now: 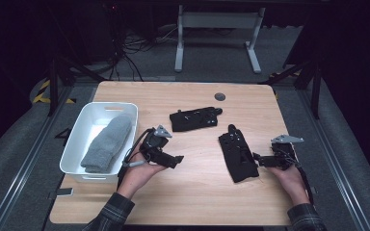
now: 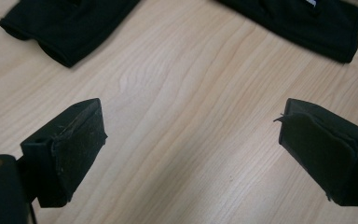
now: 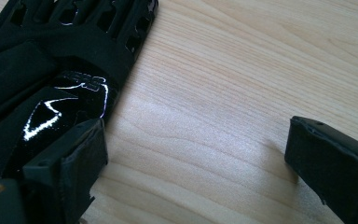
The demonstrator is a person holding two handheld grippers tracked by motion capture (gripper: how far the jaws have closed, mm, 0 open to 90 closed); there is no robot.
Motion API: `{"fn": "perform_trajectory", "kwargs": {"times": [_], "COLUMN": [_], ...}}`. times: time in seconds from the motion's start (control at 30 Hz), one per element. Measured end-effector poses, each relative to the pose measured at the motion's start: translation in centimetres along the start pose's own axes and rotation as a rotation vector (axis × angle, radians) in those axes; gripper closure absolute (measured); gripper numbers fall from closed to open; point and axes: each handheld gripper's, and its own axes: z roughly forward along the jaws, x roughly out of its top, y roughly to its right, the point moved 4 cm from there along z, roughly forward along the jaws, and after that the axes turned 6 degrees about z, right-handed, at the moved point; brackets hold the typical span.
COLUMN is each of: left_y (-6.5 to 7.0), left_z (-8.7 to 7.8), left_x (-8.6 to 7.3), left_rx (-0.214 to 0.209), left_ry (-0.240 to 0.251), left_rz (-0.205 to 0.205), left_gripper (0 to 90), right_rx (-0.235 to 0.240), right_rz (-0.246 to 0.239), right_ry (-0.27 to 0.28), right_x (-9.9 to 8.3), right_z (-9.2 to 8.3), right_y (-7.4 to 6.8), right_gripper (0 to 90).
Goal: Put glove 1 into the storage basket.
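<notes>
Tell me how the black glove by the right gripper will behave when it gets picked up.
The black glove lies flat and limp on the table, so it will probably droop from whichever edge is pinched. Its glossy printed patch may be slicker than the fabric. It looks thin, likely light, and should not roll.

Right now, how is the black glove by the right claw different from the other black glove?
The near glove lies lengthwise, fingers pointing away from the person, next to the right claw; the far glove lies crosswise, farther up the table, with no claw beside it. The near glove shows a shiny white mark in the right gripper view; I see none on the far glove. Both are black and lie flat.
</notes>
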Motion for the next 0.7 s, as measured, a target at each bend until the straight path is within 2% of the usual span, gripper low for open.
{"fn": "perform_trajectory", "kwargs": {"times": [0.2, 0.33, 0.43, 0.5, 0.53, 0.6, 0.67, 0.7], "left_y": [0.7, 0.5, 0.4, 0.3, 0.3, 0.2, 0.1, 0.2], "left_z": [2.3, 3.5, 4.1, 4.4, 4.6, 4.7, 4.7, 4.8], "left_x": [-1.9, -3.0, -3.6, -4.0, -4.2, -4.3, -4.4, -4.5], "left_rx": [-0.005, 0.023, 0.028, 0.029, 0.038, 0.031, 0.029, 0.024], "left_ry": [-0.029, -0.059, -0.061, -0.073, -0.069, -0.061, -0.061, -0.053], "left_rz": [0.012, 0.029, 0.027, 0.049, 0.051, 0.055, 0.069, 0.077], "left_gripper": [7.8, 7.8, 7.7, 7.7, 6.9, 4.8, 3.9, 2.2], "right_rx": [-0.013, -0.022, -0.024, -0.023, -0.022, -0.023, -0.012, -0.002], "right_rz": [0.009, 0.017, 0.019, 0.019, 0.018, 0.018, 0.015, 0.007], "right_ry": [-0.006, -0.011, -0.009, -0.011, -0.010, -0.011, -0.017, -0.018], "right_x": [0.0, 0.0, 0.0, 0.0, 0.0, 0.0, 0.0, 0.1], "right_z": [0.0, 0.1, 0.1, 0.1, 0.1, 0.1, 0.0, -0.1], "right_y": [0.1, 0.1, 0.1, 0.1, 0.1, 0.1, 0.1, 0.1], "right_gripper": [2.1, 0.5, 0.5, 0.5, 0.5, 0.6, 3.9, 9.5]}}
